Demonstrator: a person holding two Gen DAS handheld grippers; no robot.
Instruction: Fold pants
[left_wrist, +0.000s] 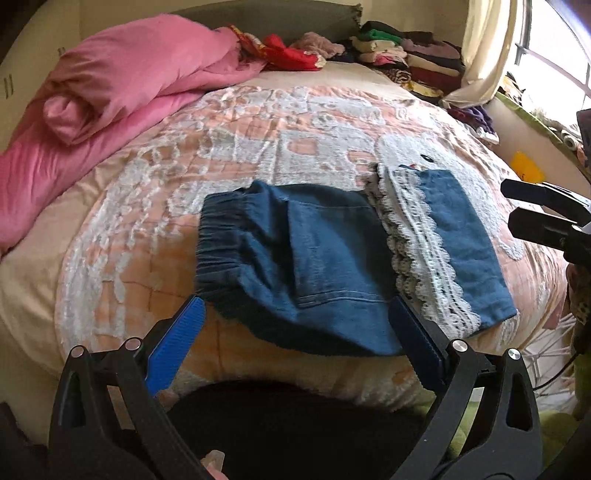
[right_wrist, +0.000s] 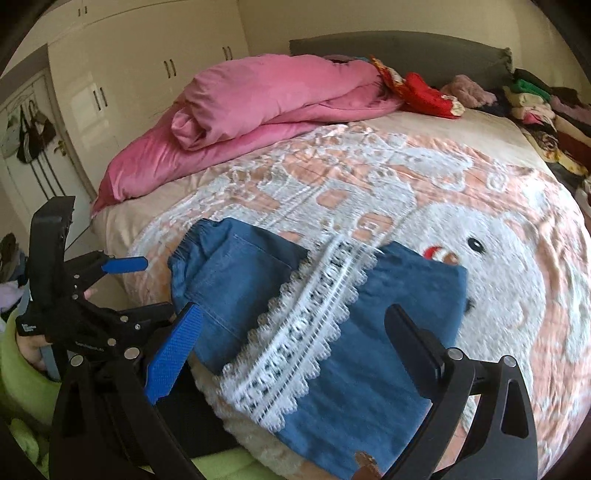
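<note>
**Folded denim pants on a patterned bed**

Cream wardrobe doors (right_wrist: 147, 74) with dark handles are seen behind the bed (left_wrist: 221, 147), which is covered by a peach and white bedspread bearing a cartoon animal face. Bags are hung on a door (right_wrist: 33, 136) at the far left. A rolled pink quilt (left_wrist: 122, 81) is laid along the bed's left side, and stacks of folded clothes (left_wrist: 417, 62) are piled near the grey headboard and a curtained window (left_wrist: 546, 55).

The blue denim pants (left_wrist: 306, 266) are laid folded near the bed's front edge, the elastic waistband turned to the left and a white lace trim (left_wrist: 421, 243) run across them.

The left hand-held gripper (left_wrist: 295, 343) is held wide open just at the pants' near edge, nothing being gripped. The right hand-held gripper (right_wrist: 291, 347) is likewise spread wide above the lace-trimmed part, nothing being clamped between its fingers.

Small white lettering is printed on the left gripper's body in the right wrist view, but it cannot be read.
</note>
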